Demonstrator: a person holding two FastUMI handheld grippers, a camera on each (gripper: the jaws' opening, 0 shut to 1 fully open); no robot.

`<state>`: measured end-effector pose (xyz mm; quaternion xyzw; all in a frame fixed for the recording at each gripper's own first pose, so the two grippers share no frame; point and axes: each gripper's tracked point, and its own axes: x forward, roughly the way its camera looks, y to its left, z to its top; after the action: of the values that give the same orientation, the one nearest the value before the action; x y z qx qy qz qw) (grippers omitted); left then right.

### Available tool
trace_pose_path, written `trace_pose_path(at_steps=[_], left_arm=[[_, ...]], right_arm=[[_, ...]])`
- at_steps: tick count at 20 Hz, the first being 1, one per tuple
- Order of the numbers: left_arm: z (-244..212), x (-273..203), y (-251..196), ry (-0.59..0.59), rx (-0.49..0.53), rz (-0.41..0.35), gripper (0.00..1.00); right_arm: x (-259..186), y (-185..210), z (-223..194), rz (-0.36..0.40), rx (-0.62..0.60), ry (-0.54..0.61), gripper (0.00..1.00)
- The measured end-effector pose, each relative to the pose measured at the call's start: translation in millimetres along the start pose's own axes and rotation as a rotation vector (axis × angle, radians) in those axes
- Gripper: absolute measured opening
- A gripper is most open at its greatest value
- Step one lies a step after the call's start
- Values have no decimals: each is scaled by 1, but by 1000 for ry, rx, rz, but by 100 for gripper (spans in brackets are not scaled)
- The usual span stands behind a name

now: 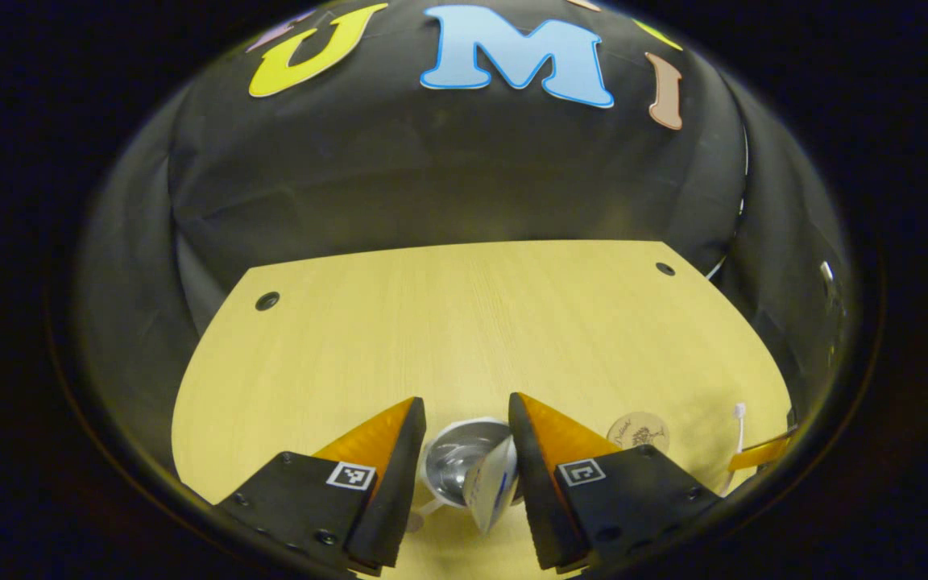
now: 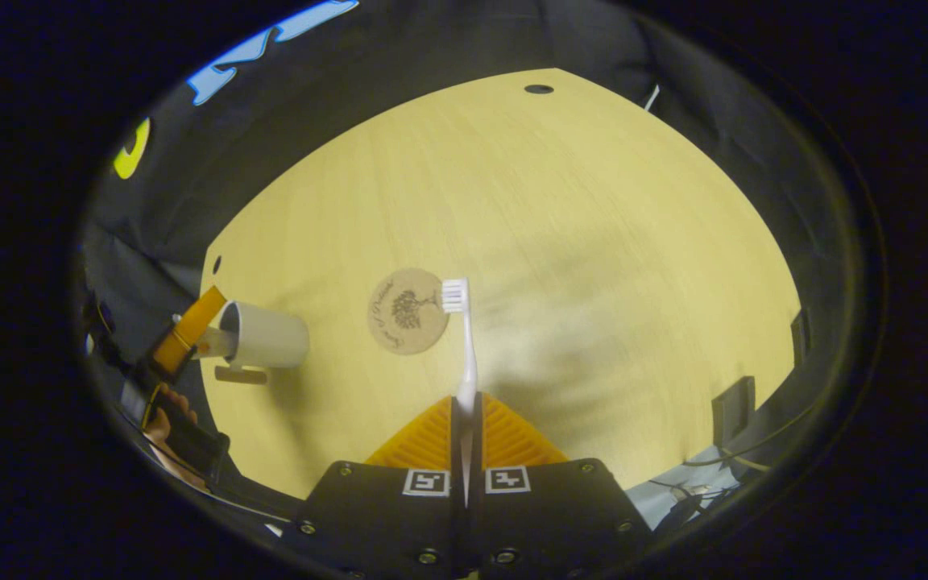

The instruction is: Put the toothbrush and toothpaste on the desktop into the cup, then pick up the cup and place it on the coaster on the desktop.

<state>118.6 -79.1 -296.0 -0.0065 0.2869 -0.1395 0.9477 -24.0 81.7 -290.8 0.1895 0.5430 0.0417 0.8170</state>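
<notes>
Two risks: your right gripper (image 2: 465, 411), clamped on white plastic toothbrush (image 2: 464, 346), could clip white ceramic cup (image 2: 264, 338); your left gripper (image 1: 464, 435), fingers apart, could nudge the half-inserted white toothpaste tube (image 1: 490, 487).

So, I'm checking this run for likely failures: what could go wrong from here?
1. The right tool pinches the toothbrush only near its handle end, so the long free part could swing and miss the cup.
2. The toothpaste leans in the cup between the left tool's open fingers; a bump from either could tip the cup.
3. The coaster lies under the brush head, which could snag and shift it.
</notes>
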Motion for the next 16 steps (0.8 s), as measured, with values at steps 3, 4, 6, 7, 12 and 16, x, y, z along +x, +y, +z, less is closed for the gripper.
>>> trace_pose_path(at_steps=[3,4,6,7,12,16], left_arm=[[1,-12,4,-15,29,-7,68],[1,-16,6,-22,35,-12,68],[3,-24,9,-37,46,-19,70],[6,-28,11,-50,52,-23,68],[26,-57,27,-117,80,-27,70],[46,-85,45,-176,82,-28,70]], right_arm=[[-2,39,22,52,-29,-44,2],[-3,54,30,69,-39,-57,2],[-4,82,42,100,-60,-81,2],[-5,96,48,115,-69,-92,2],[-1,158,72,187,-83,-145,2],[2,200,89,222,-109,-198,2]])
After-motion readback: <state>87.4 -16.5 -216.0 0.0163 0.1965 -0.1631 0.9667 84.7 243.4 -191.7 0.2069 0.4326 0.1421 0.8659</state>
